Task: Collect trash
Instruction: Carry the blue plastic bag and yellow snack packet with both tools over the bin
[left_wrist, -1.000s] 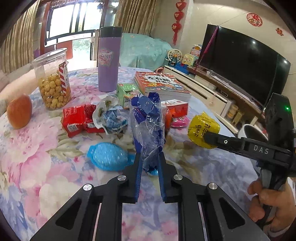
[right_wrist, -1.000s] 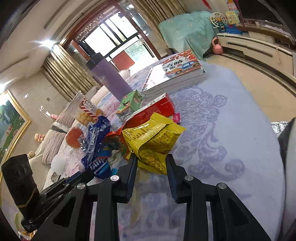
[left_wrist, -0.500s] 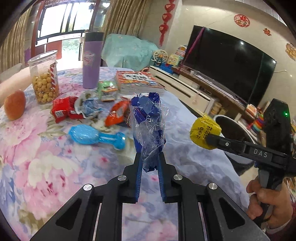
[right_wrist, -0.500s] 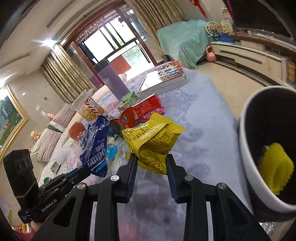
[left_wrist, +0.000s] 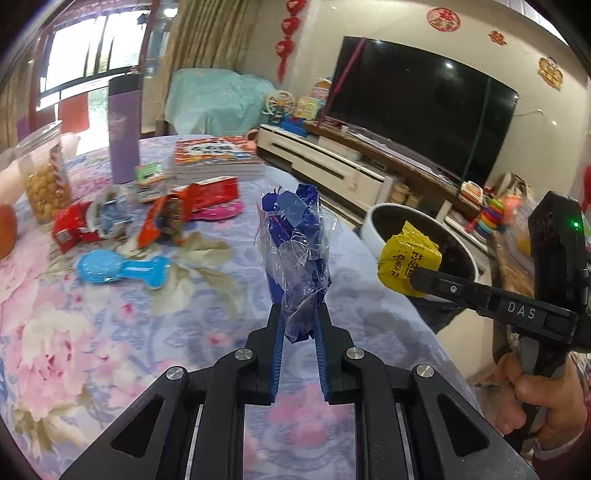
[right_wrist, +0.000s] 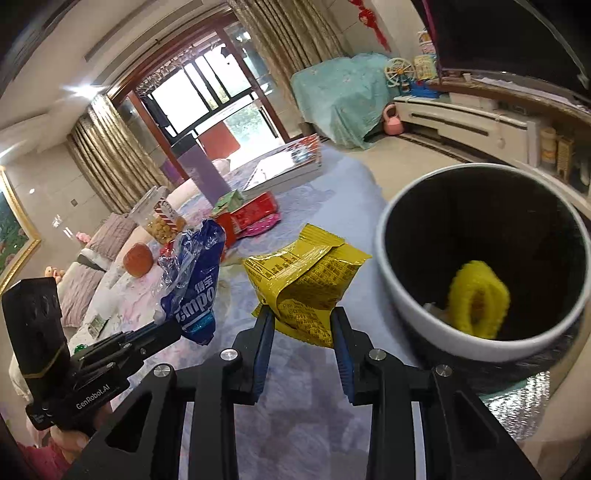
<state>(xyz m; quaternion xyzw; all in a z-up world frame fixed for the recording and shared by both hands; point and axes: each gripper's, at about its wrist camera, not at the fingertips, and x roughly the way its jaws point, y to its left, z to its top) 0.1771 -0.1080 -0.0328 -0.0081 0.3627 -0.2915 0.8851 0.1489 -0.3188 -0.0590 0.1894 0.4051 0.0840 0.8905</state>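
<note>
- Left gripper (left_wrist: 298, 325): jaws clamped on the blue wrapper (left_wrist: 295, 254), held above the counter (left_wrist: 110, 332).
- Right gripper (right_wrist: 302, 325): jaws holding the yellow packet (right_wrist: 306, 277) just beside the bin (right_wrist: 406, 295).
- Progress: one yellow item already binned; red wrappers (left_wrist: 70, 225) remain.
- Change: both grippers have swung from the clutter toward the bin.

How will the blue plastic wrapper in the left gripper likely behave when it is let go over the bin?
The blue wrapper is crinkled thin film, so probably floppy and very light. It may flutter rather than drop straight into the bin. It might also cling to the left gripper.
</note>
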